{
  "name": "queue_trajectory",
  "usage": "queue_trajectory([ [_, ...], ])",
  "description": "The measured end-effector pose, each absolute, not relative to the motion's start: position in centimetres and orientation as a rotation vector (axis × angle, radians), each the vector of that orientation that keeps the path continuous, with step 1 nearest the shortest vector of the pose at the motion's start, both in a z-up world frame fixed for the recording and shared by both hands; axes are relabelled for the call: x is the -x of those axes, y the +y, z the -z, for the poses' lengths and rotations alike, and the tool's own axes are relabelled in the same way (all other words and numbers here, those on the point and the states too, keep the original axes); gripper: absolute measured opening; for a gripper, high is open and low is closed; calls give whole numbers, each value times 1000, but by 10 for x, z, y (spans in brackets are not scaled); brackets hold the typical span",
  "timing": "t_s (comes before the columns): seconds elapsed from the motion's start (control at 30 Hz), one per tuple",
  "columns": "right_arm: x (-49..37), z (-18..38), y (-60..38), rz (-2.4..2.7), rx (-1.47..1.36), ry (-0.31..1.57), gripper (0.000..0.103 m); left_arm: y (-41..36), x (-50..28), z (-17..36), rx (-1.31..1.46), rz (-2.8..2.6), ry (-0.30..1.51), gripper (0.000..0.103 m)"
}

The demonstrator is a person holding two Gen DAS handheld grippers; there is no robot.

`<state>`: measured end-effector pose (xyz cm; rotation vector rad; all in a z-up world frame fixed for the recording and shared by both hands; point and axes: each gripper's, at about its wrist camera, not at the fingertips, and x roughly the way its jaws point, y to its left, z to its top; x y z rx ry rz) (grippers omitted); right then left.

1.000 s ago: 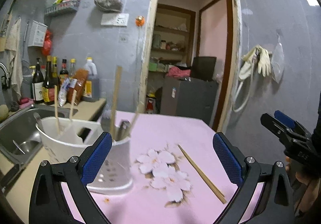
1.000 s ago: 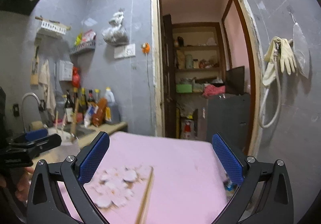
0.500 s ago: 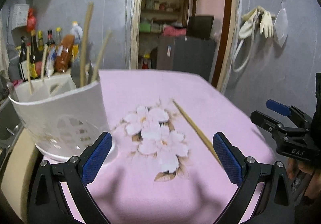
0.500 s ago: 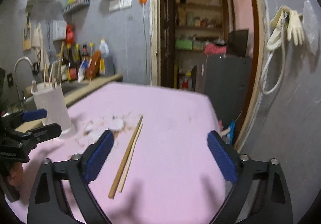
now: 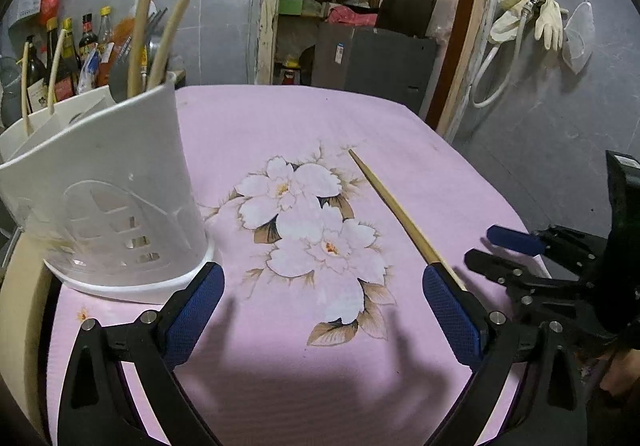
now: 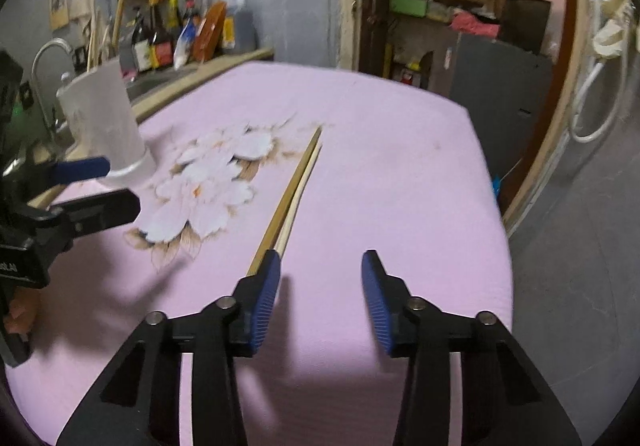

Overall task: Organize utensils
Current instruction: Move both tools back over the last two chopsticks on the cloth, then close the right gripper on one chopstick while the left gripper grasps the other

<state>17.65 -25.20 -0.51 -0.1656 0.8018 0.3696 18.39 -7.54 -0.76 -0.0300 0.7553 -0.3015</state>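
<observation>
The right gripper (image 6: 318,266) has just been closing its blue pads (image 6: 264,302) partway, with nothing between them; the two long wooden chopsticks (image 6: 294,190) lie on the pink flowered tablecloth (image 6: 400,166) just ahead of its left pad. The left gripper (image 5: 322,282) is wide open and empty, with the white plastic utensil holder (image 5: 108,198) just ahead of its left pad.
</observation>
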Motion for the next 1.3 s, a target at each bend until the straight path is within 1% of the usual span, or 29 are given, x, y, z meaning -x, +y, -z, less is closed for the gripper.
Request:
queue_trajectory([
  [0.17, -179, 12, -240, -410, 208, 847, 34, -81, -190, 9, 17, 339, 793, 79],
  [0.33, -182, 16, -232, -412, 246, 866, 34, -87, -198, 8, 20, 396, 825, 76],
  [0.37, -183, 16, -231, -409, 249, 866, 34, -87, -202, 8, 29, 407, 834, 74],
  [0.43, -185, 16, -231, -397, 258, 868, 29, -85, -208, 7, 46, 422, 852, 70],
  [0.5, -187, 16, -234, -376, 258, 865, 14, -84, -214, 8, 56, 433, 874, 67],
  [0.57, -190, 15, -242, -378, 217, 870, 8, -85, -219, 8, 60, 443, 894, 62],
  [0.6, -191, 15, -248, -382, 183, 875, 4, -86, -223, 9, 61, 454, 908, 61],
  [0.63, -192, 14, -254, -374, 163, 874, 2, -88, -226, 9, 62, 464, 916, 60],
  [0.83, -183, 6, -271, -296, 154, 833, 1, -103, -248, 15, 65, 506, 978, 51],
  [0.9, -182, 5, -278, -274, 142, 832, 1, -106, -258, 16, 86, 514, 1000, 45],
  [0.97, -182, 5, -285, -262, 122, 839, 2, -109, -270, 18, 128, 525, 1036, 37],
  [1.07, -179, 5, -289, -256, 126, 846, 2, -117, -290, 19, 163, 501, 1077, 30],
  [1.1, -179, 5, -289, -262, 122, 849, 4, -119, -297, 20, 161, 483, 1084, 28],
  [1.17, -180, 5, -291, -270, 110, 855, 4, -122, -305, 19, 149, 457, 1087, 22],
  [1.3, -187, 4, -292, -279, 101, 864, 7, -126, -319, 17, 139, 435, 1101, 14],
])
